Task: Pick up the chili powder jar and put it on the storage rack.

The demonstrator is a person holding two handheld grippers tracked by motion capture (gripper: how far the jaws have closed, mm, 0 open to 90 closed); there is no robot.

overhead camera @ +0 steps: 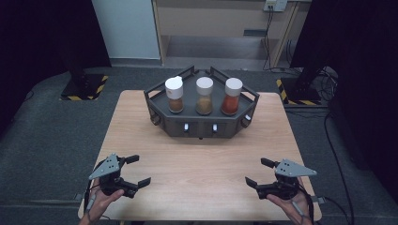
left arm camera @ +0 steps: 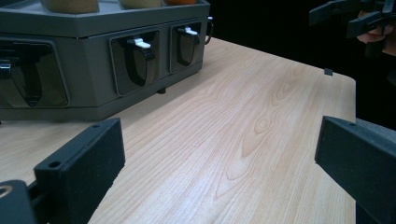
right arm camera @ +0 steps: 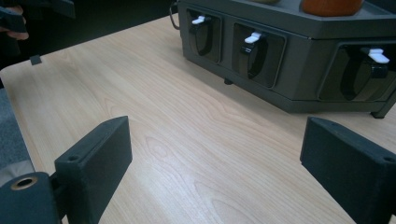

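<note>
Grey rack beyond both hand-held grippers.

Count on table: one.
Dark rack, far centre: one.
White-capped spice jars in rack: three — left, middle, right.
Levers on rack front: two seen from above.
Grippers: two, left and right, near edge.

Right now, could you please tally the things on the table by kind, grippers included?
Spice jars with white lids: 3, on the rack
Dark grey rack: 1
Grippers, both open: 2, left gripper, right gripper
Total: 6
</note>
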